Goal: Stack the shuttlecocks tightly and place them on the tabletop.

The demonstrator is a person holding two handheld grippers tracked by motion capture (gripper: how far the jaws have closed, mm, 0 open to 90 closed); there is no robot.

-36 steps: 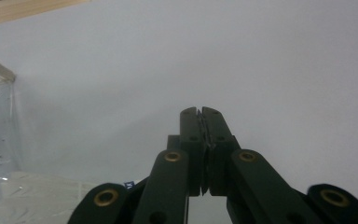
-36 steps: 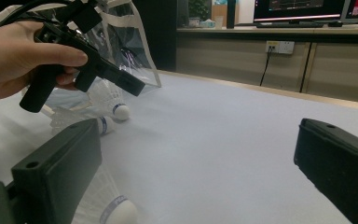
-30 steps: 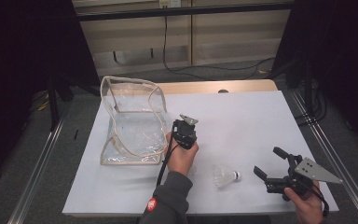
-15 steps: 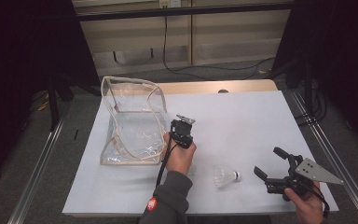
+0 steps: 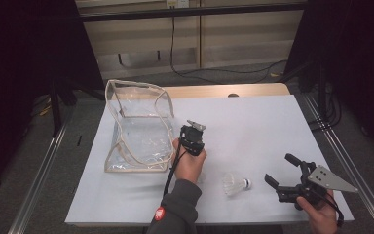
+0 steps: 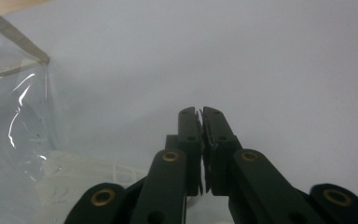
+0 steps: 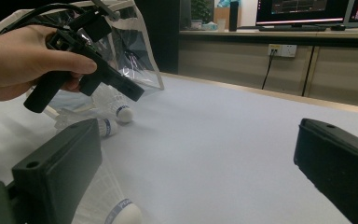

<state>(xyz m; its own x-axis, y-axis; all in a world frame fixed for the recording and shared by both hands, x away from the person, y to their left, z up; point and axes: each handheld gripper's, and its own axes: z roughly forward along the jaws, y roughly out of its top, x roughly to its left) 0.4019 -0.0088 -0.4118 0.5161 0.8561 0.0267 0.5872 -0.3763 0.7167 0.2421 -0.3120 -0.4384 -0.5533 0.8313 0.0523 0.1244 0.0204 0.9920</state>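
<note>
A white shuttlecock (image 5: 236, 184) lies on the white table between my two hands; its cork and feathers show at the bottom of the right gripper view (image 7: 116, 210). My right gripper (image 5: 279, 168) rests open just right of it, jaws wide apart (image 7: 196, 154). My left gripper (image 5: 193, 141) is held beside the clear plastic bag (image 5: 139, 126), tilted down at the table. Its jaws (image 6: 200, 114) stand together with only a hairline gap, having just been opening slightly, and nothing is between them. Two more shuttlecocks (image 7: 119, 112) lie under it by the bag (image 7: 135, 51).
White feathers (image 6: 88, 172) show below the left gripper's jaws, beside the bag's clear wall (image 6: 9, 93). The table (image 5: 253, 126) has a wooden strip along its far edge. Metal rails run down both sides, and cables lie on the floor behind.
</note>
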